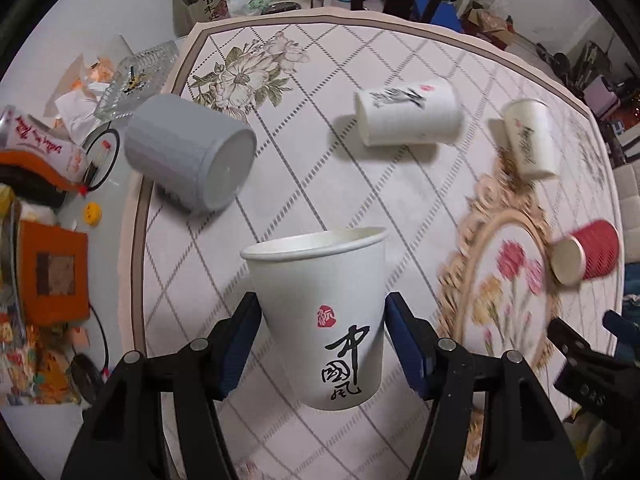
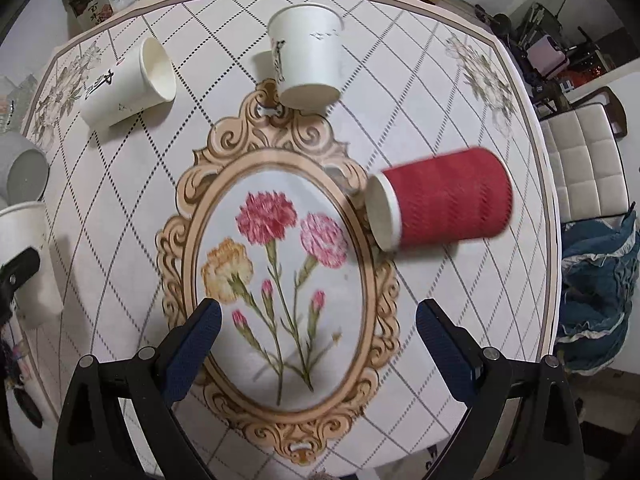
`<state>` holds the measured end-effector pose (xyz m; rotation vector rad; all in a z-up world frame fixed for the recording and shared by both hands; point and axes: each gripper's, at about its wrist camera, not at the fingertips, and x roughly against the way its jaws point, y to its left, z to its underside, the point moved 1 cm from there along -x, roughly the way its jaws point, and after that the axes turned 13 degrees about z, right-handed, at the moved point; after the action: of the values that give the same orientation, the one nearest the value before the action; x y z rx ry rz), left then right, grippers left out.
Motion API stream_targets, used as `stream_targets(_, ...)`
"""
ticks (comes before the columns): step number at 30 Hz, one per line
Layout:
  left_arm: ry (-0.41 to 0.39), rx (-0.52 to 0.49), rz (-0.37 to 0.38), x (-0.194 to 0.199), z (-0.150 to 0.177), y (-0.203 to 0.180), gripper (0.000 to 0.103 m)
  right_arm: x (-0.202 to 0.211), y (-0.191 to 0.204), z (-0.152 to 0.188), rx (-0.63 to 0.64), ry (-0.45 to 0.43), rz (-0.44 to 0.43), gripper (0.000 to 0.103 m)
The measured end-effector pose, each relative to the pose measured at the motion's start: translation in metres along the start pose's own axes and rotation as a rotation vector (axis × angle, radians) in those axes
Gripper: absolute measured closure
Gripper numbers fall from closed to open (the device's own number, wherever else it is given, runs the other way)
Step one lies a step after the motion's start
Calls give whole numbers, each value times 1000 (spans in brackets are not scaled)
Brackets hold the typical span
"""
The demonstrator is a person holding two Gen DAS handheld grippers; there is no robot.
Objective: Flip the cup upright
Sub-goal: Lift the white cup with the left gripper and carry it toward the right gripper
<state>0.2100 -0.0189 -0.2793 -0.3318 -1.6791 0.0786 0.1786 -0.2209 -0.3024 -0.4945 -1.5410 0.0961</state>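
My left gripper (image 1: 322, 336) is shut on a white paper cup (image 1: 320, 312) with black calligraphy, held upright with its mouth up, above the table. This cup also shows at the left edge of the right wrist view (image 2: 24, 256). A red ribbed cup (image 2: 444, 200) lies on its side, mouth toward the left; it also shows in the left wrist view (image 1: 588, 250). My right gripper (image 2: 318, 340) is open and empty above the flower medallion, the red cup ahead to its right.
Two white cups lie on their sides, one at the left (image 2: 128, 80) and one farther back (image 2: 306, 64). A grey cup (image 1: 188, 156) lies on its side near the table's left edge. Clutter (image 1: 44, 240) sits beyond the left edge of the patterned table (image 2: 440, 80). A white chair (image 2: 580, 160) stands to the right.
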Motion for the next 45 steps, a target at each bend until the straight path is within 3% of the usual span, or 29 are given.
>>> stream_targets(6,5,-14,1,12,39,-25,42,4,-27,42,-4,-4,-21,4)
stream_targets(14,47,-34,29,-6,83,-78,42,-19,-74,95,-22,18,-6,4)
stream_targets(19,146,47,122,-42,92,-85,42,-54,-93,114,-41,95,4,4)
stream_targets(29,224,34,68,-91,106,-101,40,-88,-120,142,-97,163,18,4)
stream_targets(31,226,29,58,-96,105,-103,36,-90,-126,144,-106,168,22,4)
stream_targets(33,226,25,56,-99,105,-105,16,-92,-132,146,-117,172,27,4)
stream_targets(35,228,20,48,-103,105,-105,9,-93,-135,145,-124,173,29,4)
stream_targets(45,226,24,58,-99,107,-97,5,-86,-136,140,-120,150,34,4)
